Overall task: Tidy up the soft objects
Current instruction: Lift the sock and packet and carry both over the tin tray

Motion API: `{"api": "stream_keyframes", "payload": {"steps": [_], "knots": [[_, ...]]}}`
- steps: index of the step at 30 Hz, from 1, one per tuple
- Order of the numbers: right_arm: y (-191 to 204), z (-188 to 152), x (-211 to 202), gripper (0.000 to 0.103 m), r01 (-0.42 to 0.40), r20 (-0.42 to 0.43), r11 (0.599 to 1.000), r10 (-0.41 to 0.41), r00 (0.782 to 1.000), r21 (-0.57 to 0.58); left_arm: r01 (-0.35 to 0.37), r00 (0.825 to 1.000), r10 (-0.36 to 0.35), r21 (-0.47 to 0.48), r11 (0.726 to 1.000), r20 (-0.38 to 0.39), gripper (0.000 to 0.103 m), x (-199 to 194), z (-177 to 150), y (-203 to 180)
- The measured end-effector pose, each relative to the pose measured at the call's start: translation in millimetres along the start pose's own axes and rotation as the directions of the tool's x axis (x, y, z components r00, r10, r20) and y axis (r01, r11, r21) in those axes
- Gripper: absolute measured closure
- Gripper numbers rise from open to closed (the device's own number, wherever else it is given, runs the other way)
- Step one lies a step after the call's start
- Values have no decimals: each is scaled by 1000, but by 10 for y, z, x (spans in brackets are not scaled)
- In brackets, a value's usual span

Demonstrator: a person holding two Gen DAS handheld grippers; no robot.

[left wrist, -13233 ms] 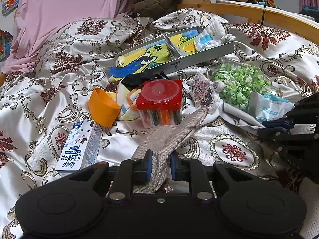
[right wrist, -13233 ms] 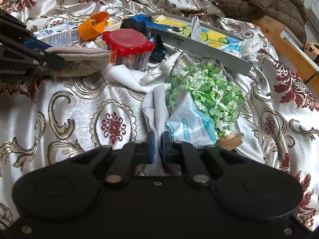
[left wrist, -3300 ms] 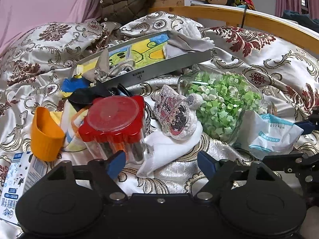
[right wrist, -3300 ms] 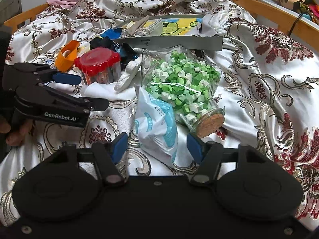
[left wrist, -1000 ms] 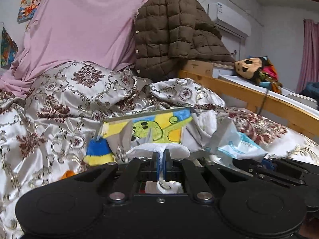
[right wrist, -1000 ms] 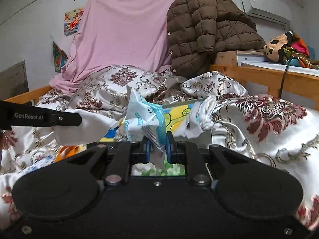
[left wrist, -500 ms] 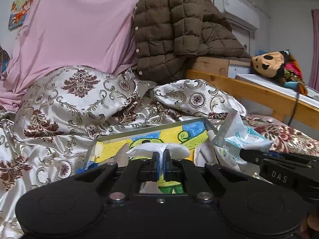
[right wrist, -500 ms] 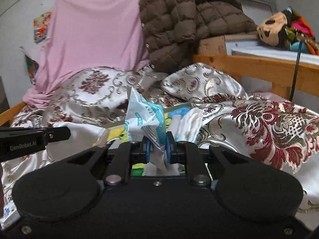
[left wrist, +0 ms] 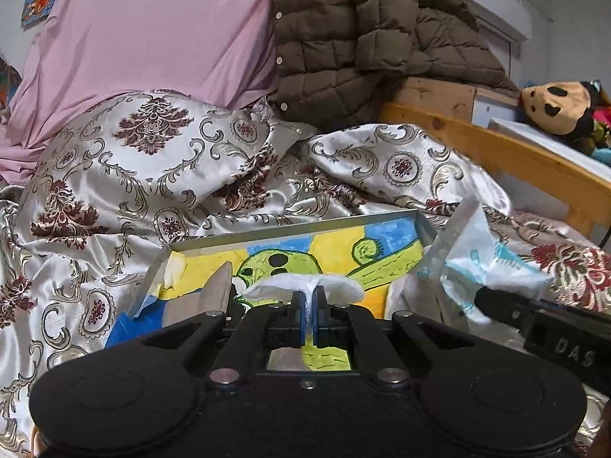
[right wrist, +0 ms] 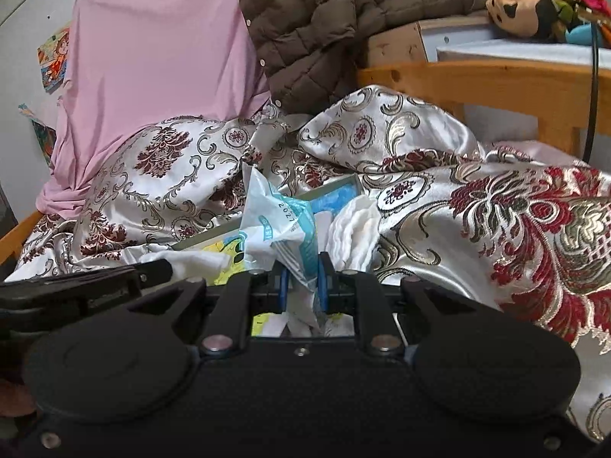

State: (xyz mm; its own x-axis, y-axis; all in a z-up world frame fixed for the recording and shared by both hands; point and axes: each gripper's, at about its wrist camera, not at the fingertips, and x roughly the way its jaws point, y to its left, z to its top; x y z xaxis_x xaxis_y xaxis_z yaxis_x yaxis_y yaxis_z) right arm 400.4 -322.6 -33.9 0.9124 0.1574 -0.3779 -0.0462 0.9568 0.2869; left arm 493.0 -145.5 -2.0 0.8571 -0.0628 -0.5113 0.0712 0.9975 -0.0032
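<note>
Left wrist view: a white cloth (left wrist: 303, 286) is pinched by the left gripper (left wrist: 308, 305) above the tray (left wrist: 290, 229); a blue-white packet (right wrist: 282, 221) is clamped by the right gripper (right wrist: 301, 278); neither is yet deposited.

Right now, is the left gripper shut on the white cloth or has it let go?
Shut on it. The left gripper pinches the white cloth between its blue pads, over the painted tray.
</note>
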Motion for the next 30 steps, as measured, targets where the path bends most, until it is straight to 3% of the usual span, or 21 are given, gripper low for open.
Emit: {"api": "stream_keyframes", "payload": {"steps": [13,30], "knots": [[-83,42,232,94,-25,-45,999,27,999,31,-48,995,45,-36,998,-94,101,285,-36,-5],[-91,-6,181,91,-19,-67,998,23,998,55,-86,982,76,-51,995,-174,99,333,-55,30]]}}
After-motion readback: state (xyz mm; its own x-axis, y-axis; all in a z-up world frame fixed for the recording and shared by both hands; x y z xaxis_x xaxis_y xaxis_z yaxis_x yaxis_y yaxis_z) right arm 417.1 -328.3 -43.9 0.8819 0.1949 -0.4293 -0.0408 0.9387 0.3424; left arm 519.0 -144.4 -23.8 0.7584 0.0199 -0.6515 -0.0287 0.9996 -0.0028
